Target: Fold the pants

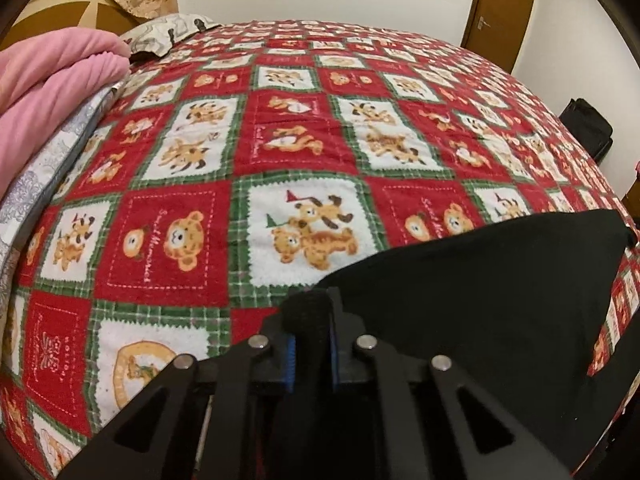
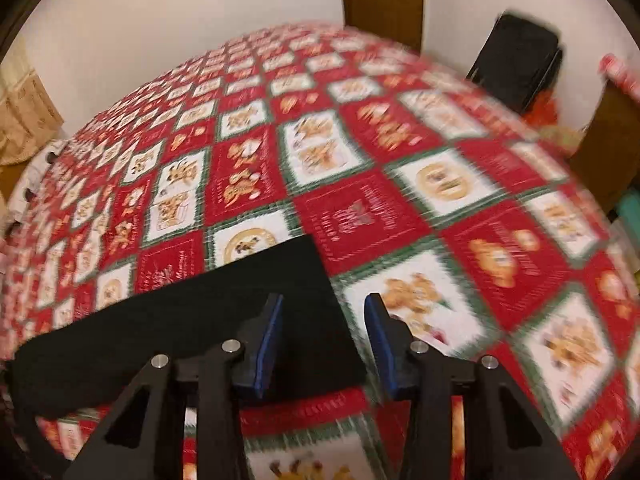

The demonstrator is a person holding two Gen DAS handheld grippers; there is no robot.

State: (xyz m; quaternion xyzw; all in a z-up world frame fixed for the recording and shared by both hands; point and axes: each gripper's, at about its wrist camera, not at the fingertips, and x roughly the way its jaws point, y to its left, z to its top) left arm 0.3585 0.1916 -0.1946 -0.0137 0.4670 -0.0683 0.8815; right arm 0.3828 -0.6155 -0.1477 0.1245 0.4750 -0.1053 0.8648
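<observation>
**Left gripper pinching the pants, right gripper spread above them**

My left gripper [image 1: 310, 320] has its blue-padded fingers pressed together on a bunched edge of the black pants [image 1: 480, 300], which spread away to the right from that pinch. My right gripper [image 2: 324, 328] has its fingers wide apart, gripping nothing; its left finger [image 2: 270, 336] is over the black cloth and the right one over the bedspread. That view is motion-blurred. The pants lie as a flat dark slab on the red, green and white teddy-bear bedspread [image 1: 280, 140]. A pink blanket [image 1: 52, 92] is heaped at the left, a black bag [image 2: 516, 60] stands by the wall, and a brown door [image 1: 500, 12] is behind.
</observation>
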